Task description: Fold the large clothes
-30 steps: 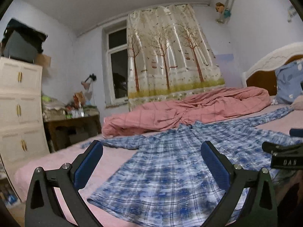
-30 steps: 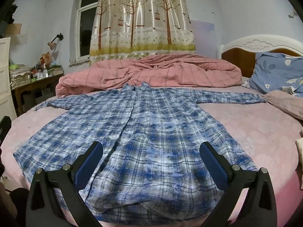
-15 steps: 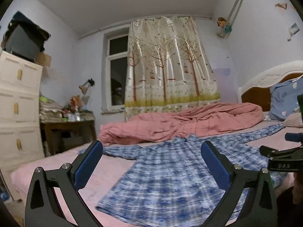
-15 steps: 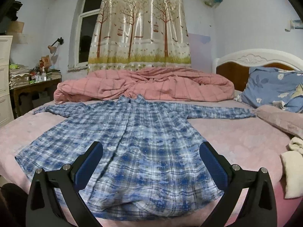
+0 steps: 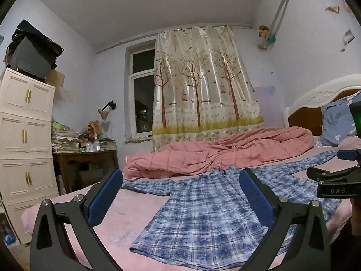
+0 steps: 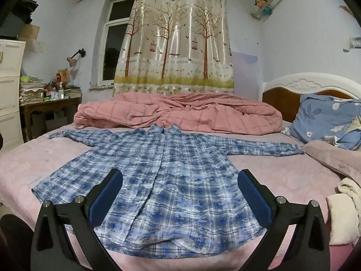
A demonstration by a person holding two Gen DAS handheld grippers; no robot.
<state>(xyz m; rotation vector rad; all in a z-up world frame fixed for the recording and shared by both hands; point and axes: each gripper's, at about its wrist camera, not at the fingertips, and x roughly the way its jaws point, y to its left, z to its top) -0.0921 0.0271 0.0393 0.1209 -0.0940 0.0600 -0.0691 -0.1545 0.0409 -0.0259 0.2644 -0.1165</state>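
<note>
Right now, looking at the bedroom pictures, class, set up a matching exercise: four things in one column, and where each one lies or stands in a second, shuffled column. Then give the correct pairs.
Things:
1. plaid shirt
2. pink quilt
3. floral pillow
4. tree-print curtain

Places:
A. leaning at the headboard
B. hanging over part of the window
C. spread flat on the pink bed, sleeves out to both sides
D. bunched along the far side of the bed, beyond the shirt's collar

Pairs: 1-C, 2-D, 3-A, 4-B

shirt (image 6: 171, 176): blue-white plaid | quilt (image 6: 180, 115): pink (checked) | pillow (image 6: 325, 119): blue, floral
</note>
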